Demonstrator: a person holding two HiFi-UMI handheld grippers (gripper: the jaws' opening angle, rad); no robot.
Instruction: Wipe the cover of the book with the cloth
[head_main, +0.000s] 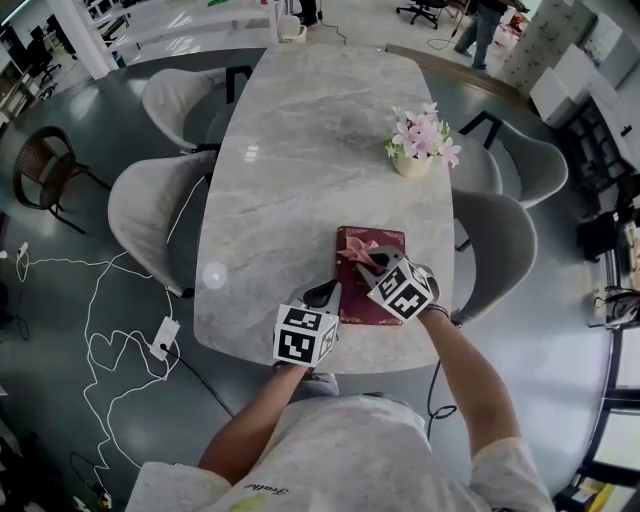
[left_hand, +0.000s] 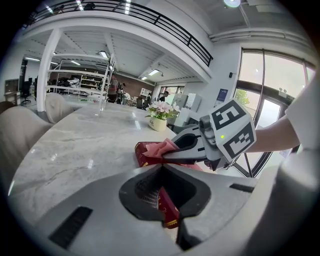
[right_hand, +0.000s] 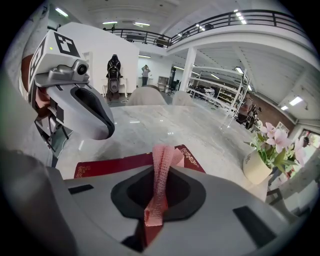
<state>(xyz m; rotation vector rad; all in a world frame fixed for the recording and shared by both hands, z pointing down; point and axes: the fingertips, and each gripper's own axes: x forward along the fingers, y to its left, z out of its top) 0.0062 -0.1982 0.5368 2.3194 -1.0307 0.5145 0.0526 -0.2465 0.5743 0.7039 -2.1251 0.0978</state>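
Observation:
A dark red book (head_main: 378, 300) with gold corner ornaments lies flat near the front edge of the marble table (head_main: 300, 150). My left gripper (head_main: 327, 294) is shut on the book's near left edge; in the left gripper view the book (left_hand: 168, 206) shows between its jaws. My right gripper (head_main: 366, 262) hangs over the book, shut on a pink cloth (head_main: 356, 247). In the right gripper view the cloth (right_hand: 161, 172) runs up from the jaws and rests on the cover (right_hand: 114, 167). The left gripper view shows the cloth (left_hand: 156, 149) lying on the book's far end.
A pot of pink flowers (head_main: 420, 148) stands on the table beyond the book, to the right. Padded chairs (head_main: 150, 205) line both long sides, one (head_main: 500, 250) close to my right arm. Cables (head_main: 100, 340) trail over the floor at the left.

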